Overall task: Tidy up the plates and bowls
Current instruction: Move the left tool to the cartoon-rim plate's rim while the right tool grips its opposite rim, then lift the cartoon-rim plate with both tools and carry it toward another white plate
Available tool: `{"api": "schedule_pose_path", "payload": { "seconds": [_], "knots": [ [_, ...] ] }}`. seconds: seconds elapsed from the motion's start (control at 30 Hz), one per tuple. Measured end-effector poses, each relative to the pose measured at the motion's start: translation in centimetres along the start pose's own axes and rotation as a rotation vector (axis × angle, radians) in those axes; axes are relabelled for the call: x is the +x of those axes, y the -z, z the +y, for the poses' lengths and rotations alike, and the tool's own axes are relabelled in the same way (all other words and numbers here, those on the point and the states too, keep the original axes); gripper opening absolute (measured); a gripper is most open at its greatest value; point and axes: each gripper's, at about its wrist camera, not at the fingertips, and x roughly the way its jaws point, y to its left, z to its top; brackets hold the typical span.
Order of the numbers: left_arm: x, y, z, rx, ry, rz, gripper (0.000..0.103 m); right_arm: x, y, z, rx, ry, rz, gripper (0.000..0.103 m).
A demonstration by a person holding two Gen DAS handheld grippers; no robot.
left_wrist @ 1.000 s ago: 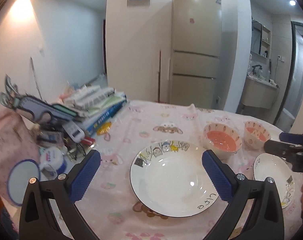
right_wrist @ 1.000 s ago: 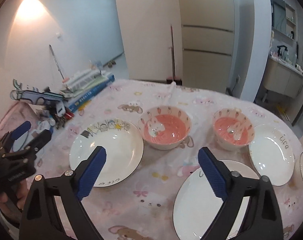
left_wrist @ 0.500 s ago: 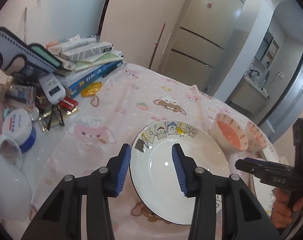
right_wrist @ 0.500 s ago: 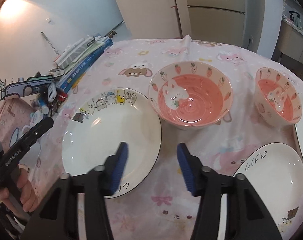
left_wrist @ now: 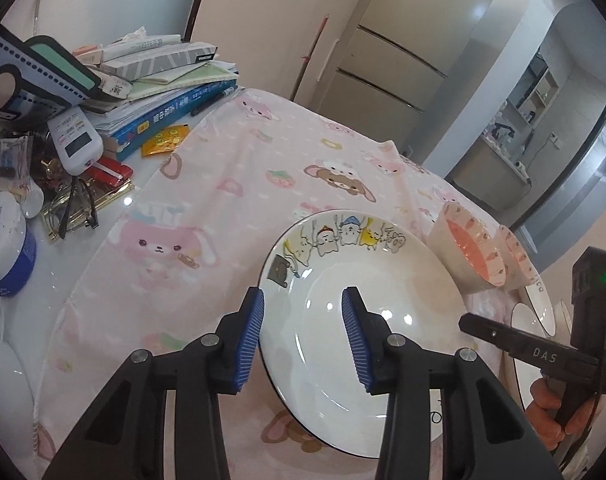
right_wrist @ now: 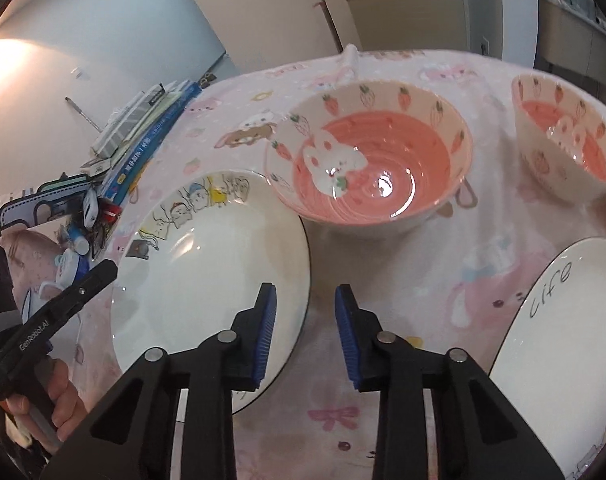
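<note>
A white plate (left_wrist: 363,300) with cartoon animals on its rim lies on the pink tablecloth (left_wrist: 231,184). My left gripper (left_wrist: 303,320) straddles its left rim, jaws closing, pads not seen pressing on it. In the right wrist view my right gripper (right_wrist: 305,320) straddles the right rim of the same plate (right_wrist: 207,264), jaws closing too, with gaps at both pads. Behind stand a large pink bunny bowl (right_wrist: 375,168) and a smaller pink bowl (right_wrist: 571,140). A second white plate (right_wrist: 563,340) marked "life" lies at the right.
Stacked books (left_wrist: 163,92), a white handset (left_wrist: 77,140), glasses (left_wrist: 75,212) and a blue-and-white jar (left_wrist: 5,240) crowd the table's left side. Another plate (left_wrist: 537,300) lies beyond the bowls. A fridge (left_wrist: 403,48) stands behind the table.
Both grippers came down onto the cartoon plate from opposite sides. Their jaws narrowed from wide open, and the plate's rim now sits between each pair of fingers.
</note>
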Motion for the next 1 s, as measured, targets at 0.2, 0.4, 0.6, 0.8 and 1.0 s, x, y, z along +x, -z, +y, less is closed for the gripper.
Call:
{"api": "schedule_pose_path", "payload": {
  "seconds": [0.2, 0.4, 0.6, 0.8, 1.0],
  "knots": [
    [0.6, 0.1, 1.2, -0.05, -0.018, 0.024, 0.043, 1.2, -0.1, 0.0, -0.017, -0.077, 0.105, 0.014],
    [2.3, 0.5, 1.2, -0.061, 0.021, 0.097, 0.043, 1.9, -0.1, -0.7, 0.02, -0.115, 0.127, 0.011],
    [3.4, 0.9, 1.0, -0.056, 0.022, 0.126, 0.03, 2.8, -0.4, -2.0, 0.08, -0.211, 0.149, 0.011],
    [3.2, 0.8, 1.6, -0.07, -0.004, 0.112, 0.016, 3.0, -0.3, -2.1, 0.075, -0.23, 0.141, 0.011],
    [2.2, 1.1, 0.7, -0.032, -0.023, 0.083, 0.016, 2.6, -0.7, -1.6, 0.049, -0.199, 0.147, 0.012]
  ]
}}
